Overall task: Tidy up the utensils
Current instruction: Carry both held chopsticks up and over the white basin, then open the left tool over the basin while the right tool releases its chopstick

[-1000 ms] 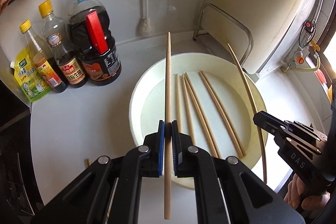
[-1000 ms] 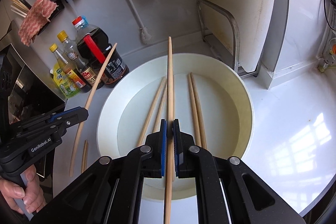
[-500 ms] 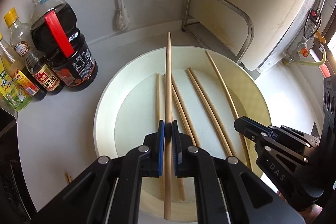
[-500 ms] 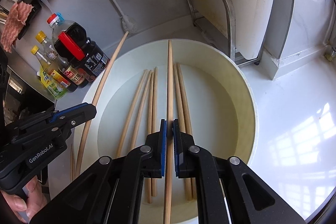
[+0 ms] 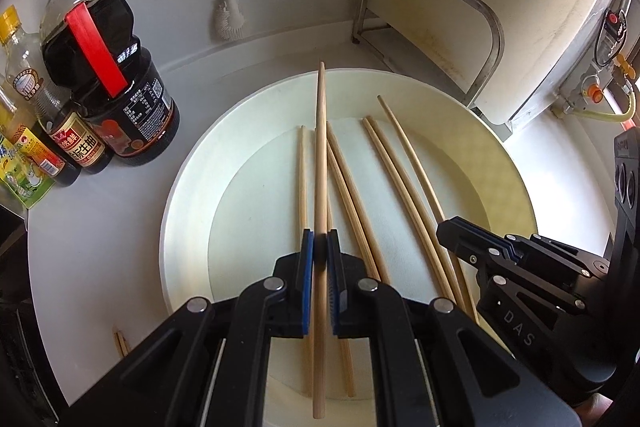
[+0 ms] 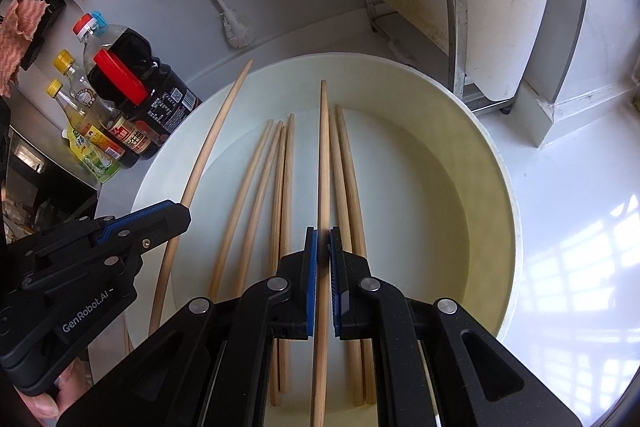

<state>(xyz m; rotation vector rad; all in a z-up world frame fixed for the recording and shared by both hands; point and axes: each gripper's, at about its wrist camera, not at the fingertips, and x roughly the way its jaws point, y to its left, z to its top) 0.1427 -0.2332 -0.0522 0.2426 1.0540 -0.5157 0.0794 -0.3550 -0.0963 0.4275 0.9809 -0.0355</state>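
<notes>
- Right now we are squeezing one long chopstick [image 5: 320, 163] in our left gripper [image 5: 319, 259]; its two blue pads are pressed tight on the stick.
- We are also squeezing a second chopstick [image 6: 323, 163] in our right gripper [image 6: 323, 255], and those pads are pressed tight on it too.
- Each stick is pointing straight ahead, away from us, along the fingers that are holding it.
- Both sticks are hanging over the big white bowl [image 5: 188, 187], with their thin tips reaching out toward its far rim.
- Under them, more chopsticks [image 6: 280, 195] are lying flat on the bowl's bottom, and they are pointing nearly the same way as ours.
- Our two claws are sitting side by side over the bowl, the left one near its left side and the right one nearer its middle.
- We think the next thing is to lower each stick so it is lying next to the others, lined up the same way; both hands look about as close.
- Off to the left, sauce bottles [image 5: 112, 75] are standing on the white counter [image 5: 92, 247], just beside the bowl.
</notes>
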